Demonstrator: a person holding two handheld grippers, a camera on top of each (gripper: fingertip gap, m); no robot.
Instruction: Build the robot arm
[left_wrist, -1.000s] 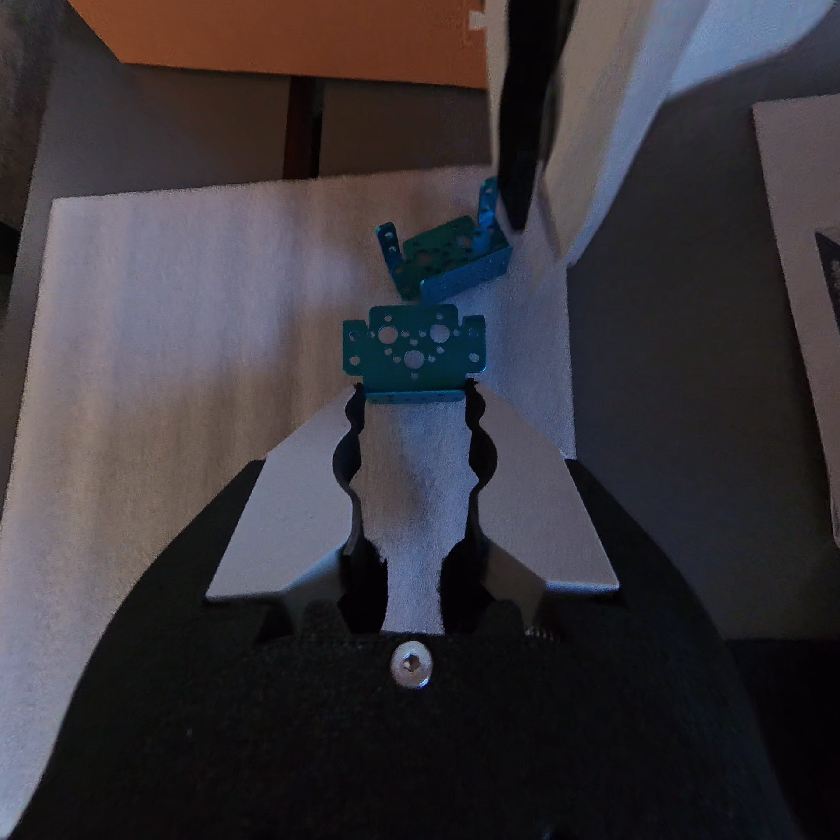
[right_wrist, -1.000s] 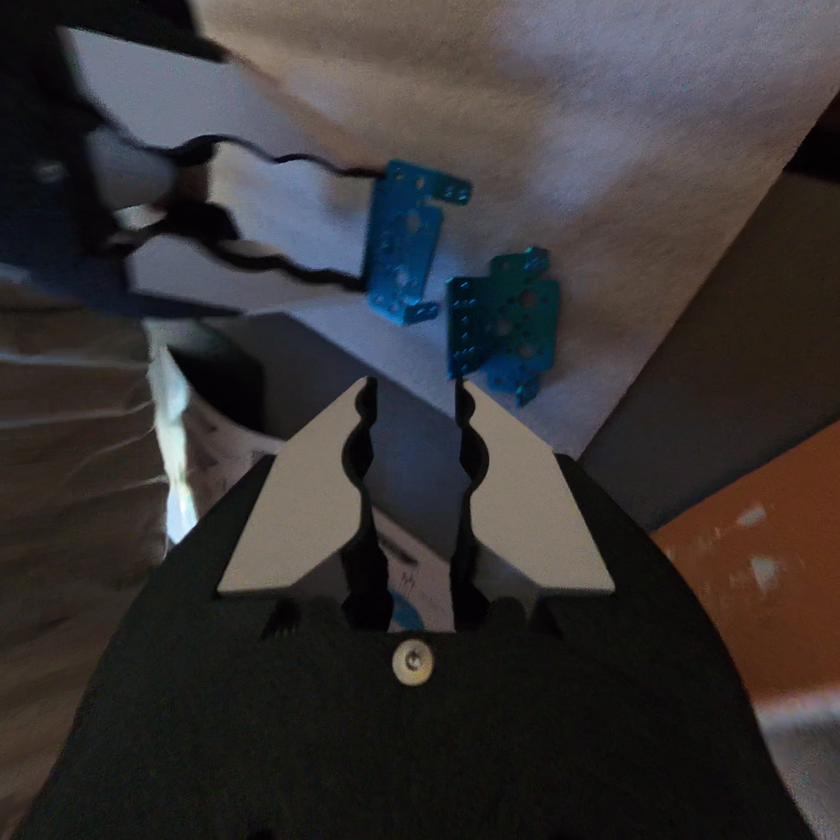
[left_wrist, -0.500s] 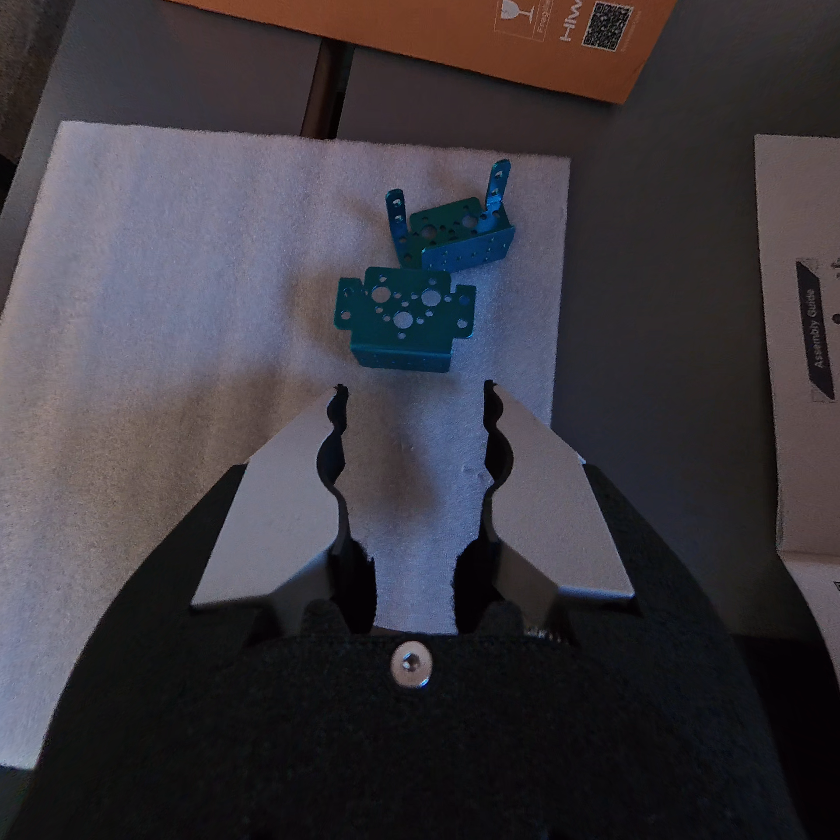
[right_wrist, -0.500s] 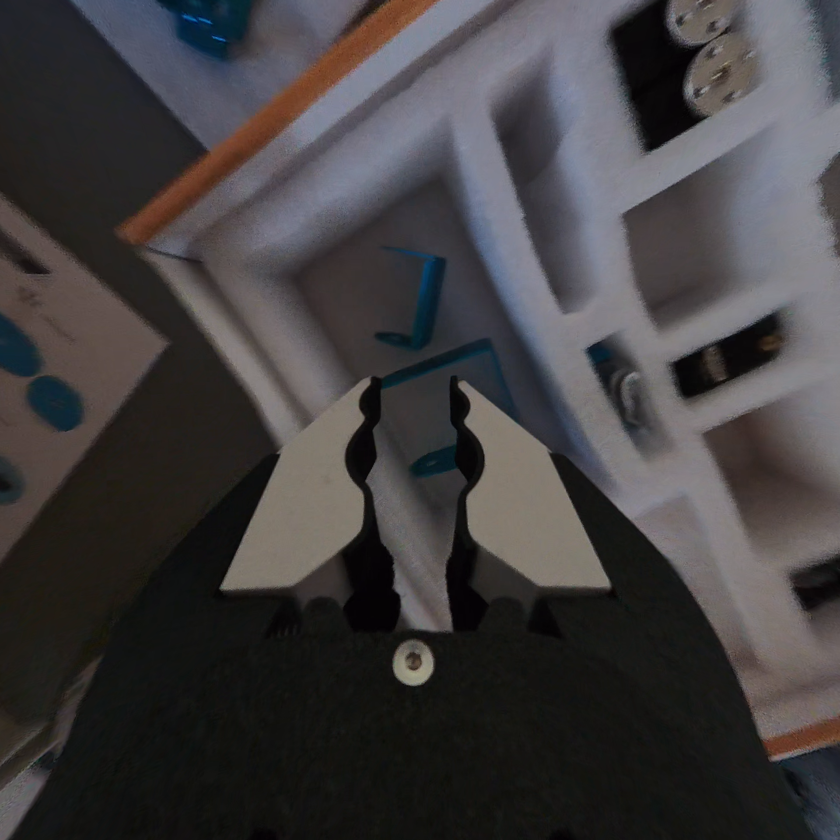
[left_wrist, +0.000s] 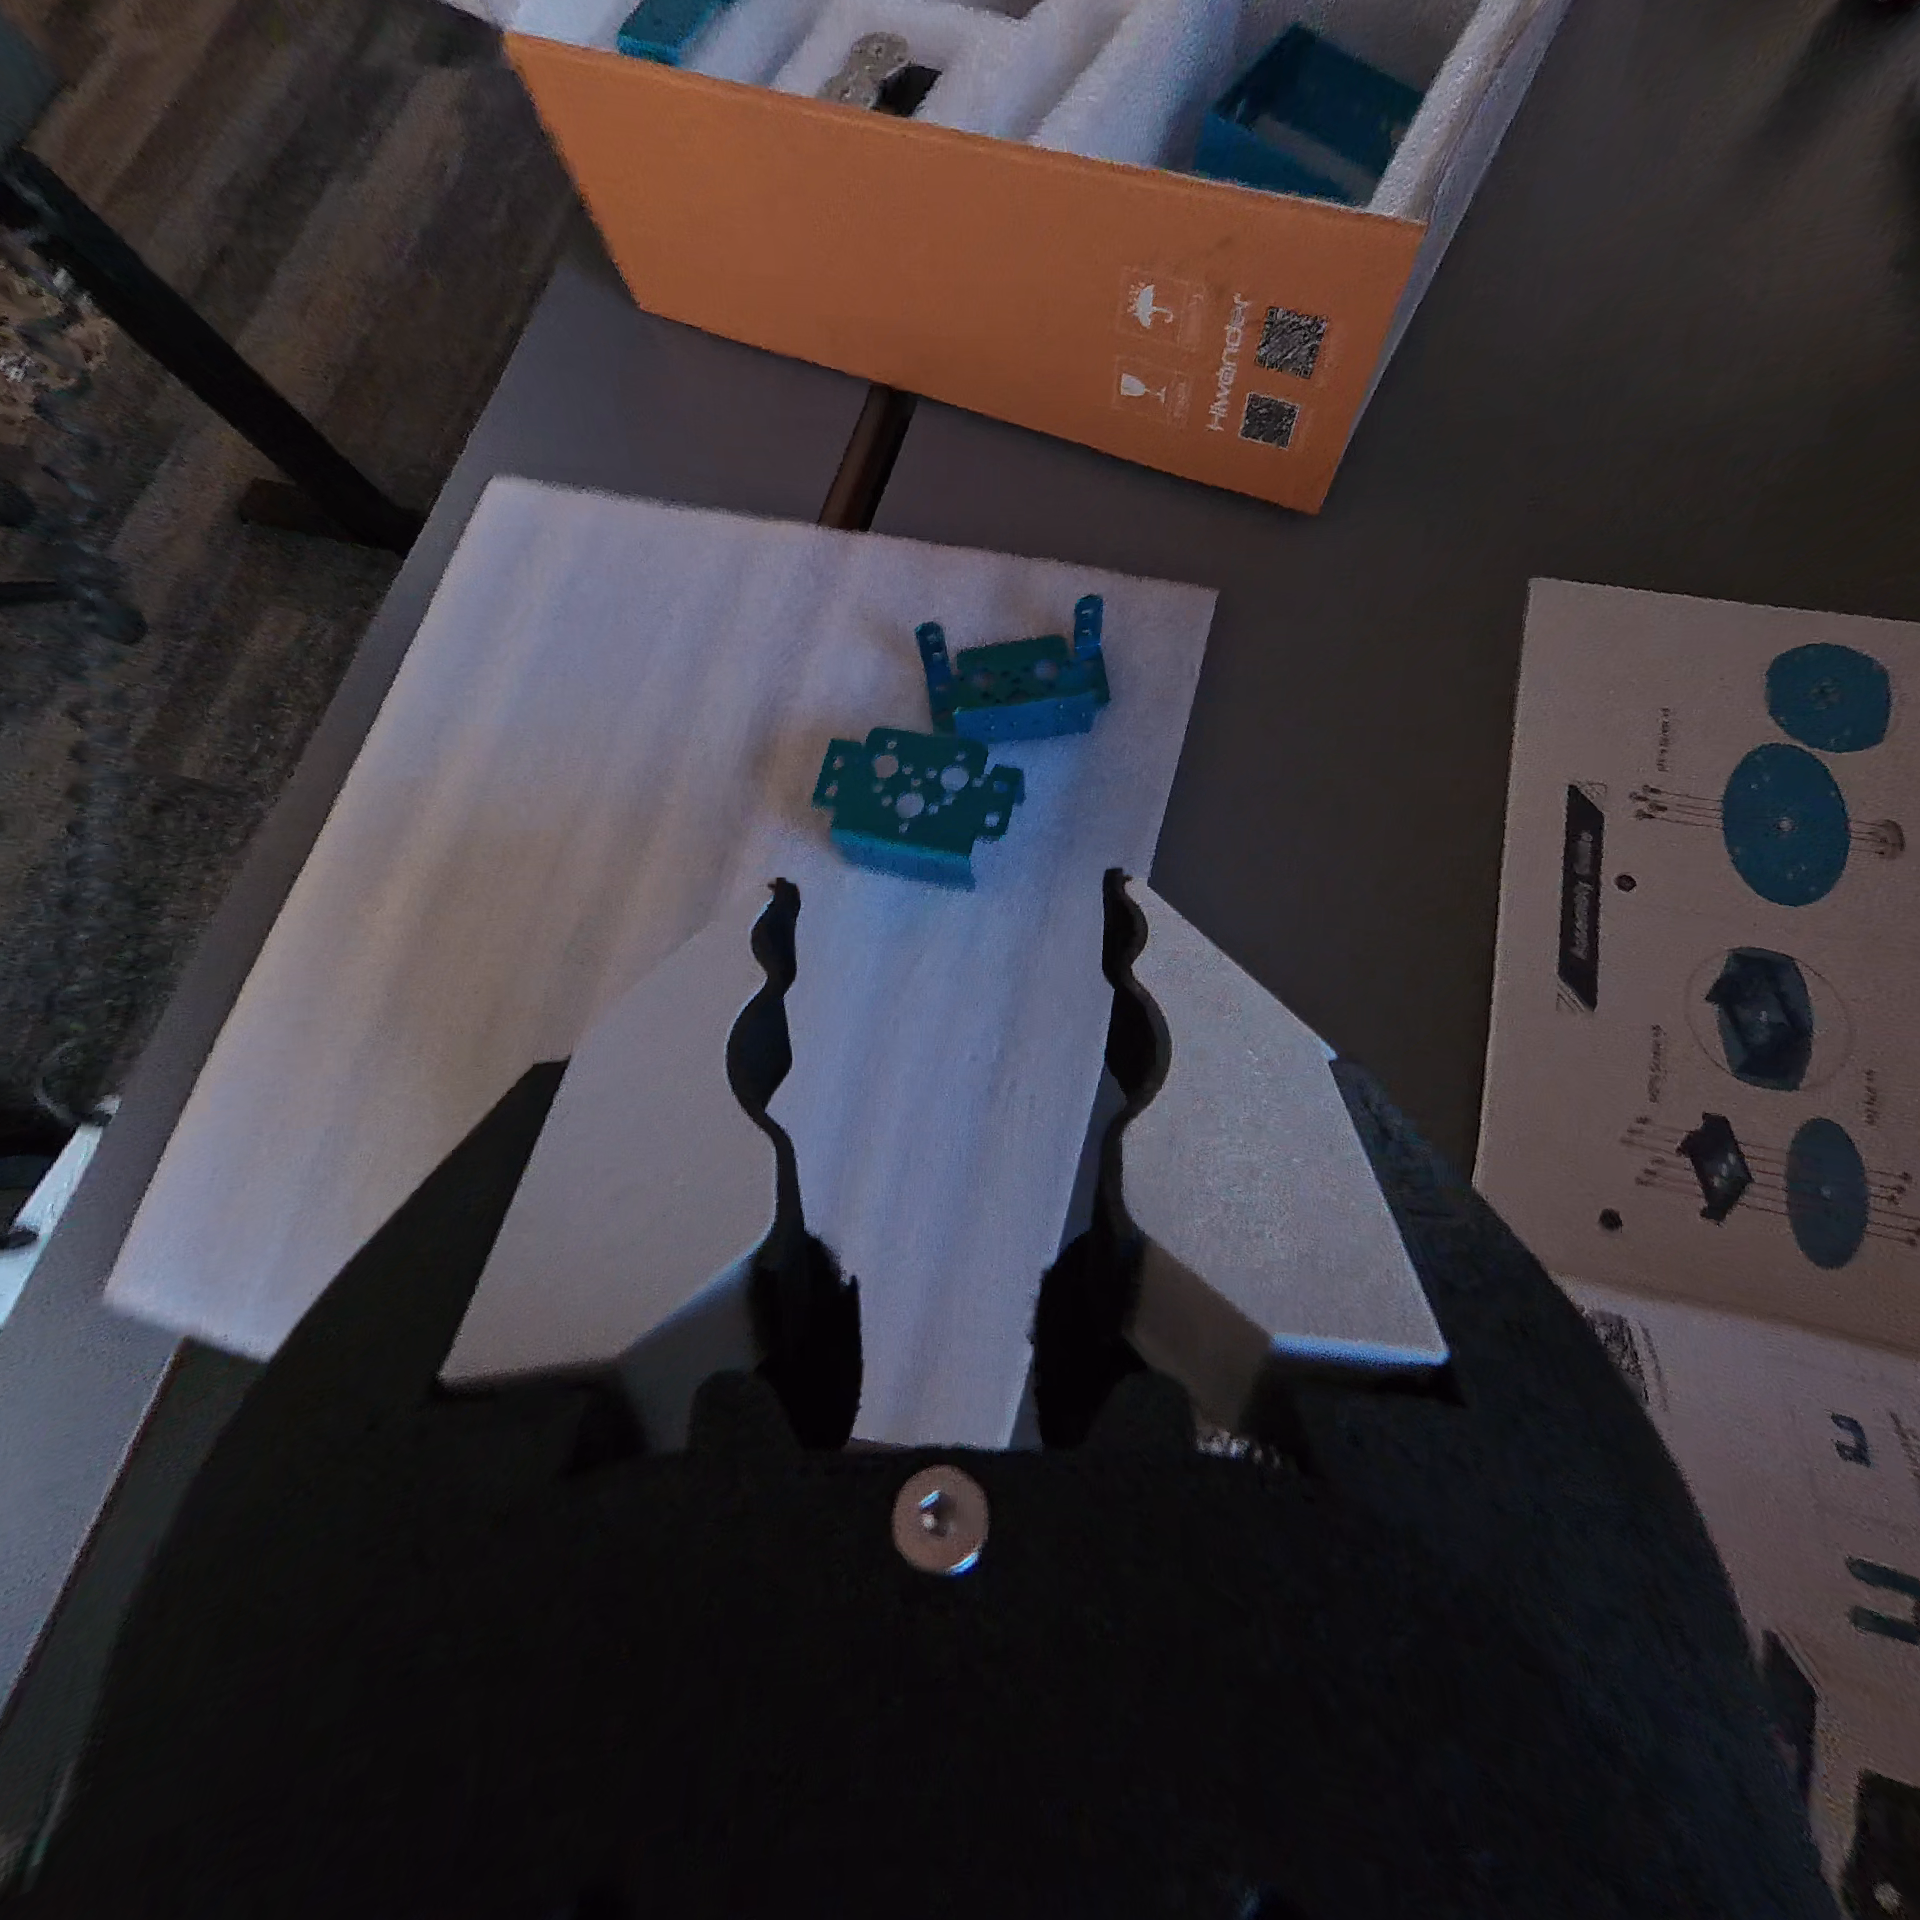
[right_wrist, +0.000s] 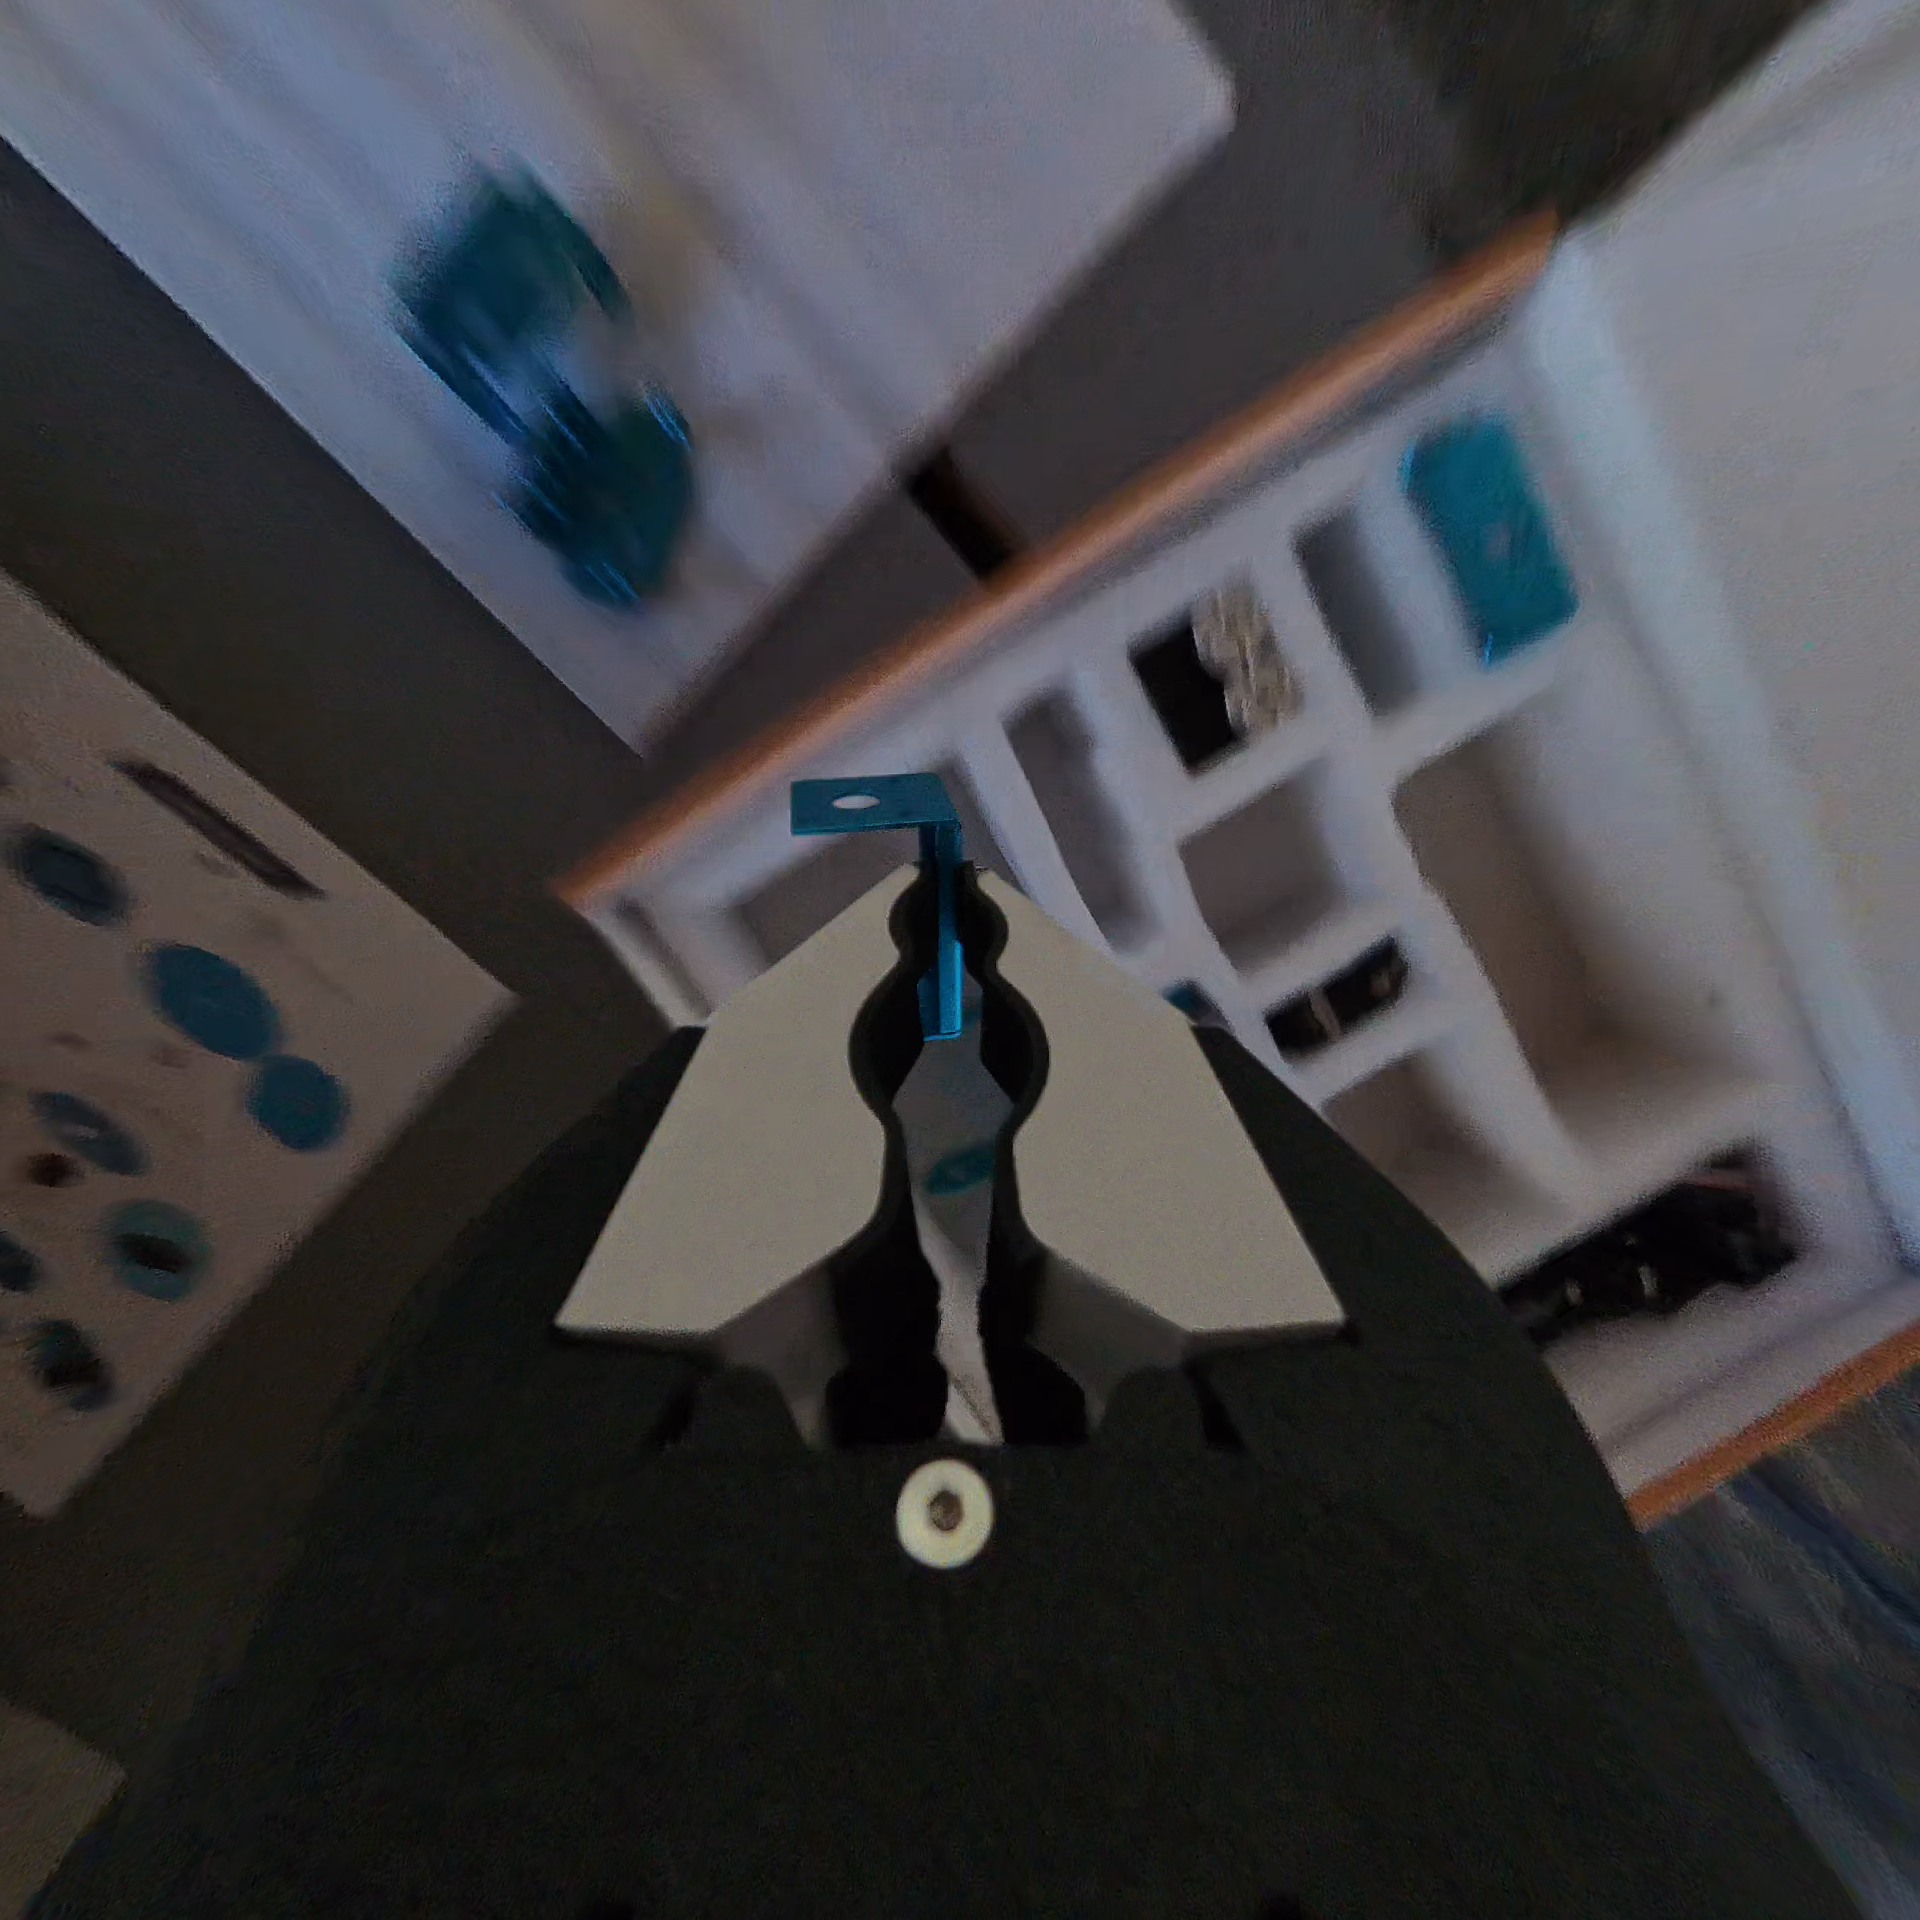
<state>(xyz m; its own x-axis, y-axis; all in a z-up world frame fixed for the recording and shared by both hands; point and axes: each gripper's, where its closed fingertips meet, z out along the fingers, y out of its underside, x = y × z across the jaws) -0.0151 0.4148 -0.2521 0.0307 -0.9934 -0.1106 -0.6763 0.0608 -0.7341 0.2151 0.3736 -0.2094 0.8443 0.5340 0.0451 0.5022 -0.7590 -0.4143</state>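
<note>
A: Where is the left tool?
B: Spread wide, empty, above the white foam sheet, near two blue brackets by its right edge.
A: The right tool?
B: Clamped on a blue angle bracket, over the orange box rim.

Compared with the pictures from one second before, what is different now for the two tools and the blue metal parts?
The left tool let go of the flat blue bracket, opened wide and drew back from it. The right tool left the white foam sheet, went to the orange box and closed on a small blue angle bracket. The flat bracket and the U-shaped bracket stayed on the sheet.
</note>
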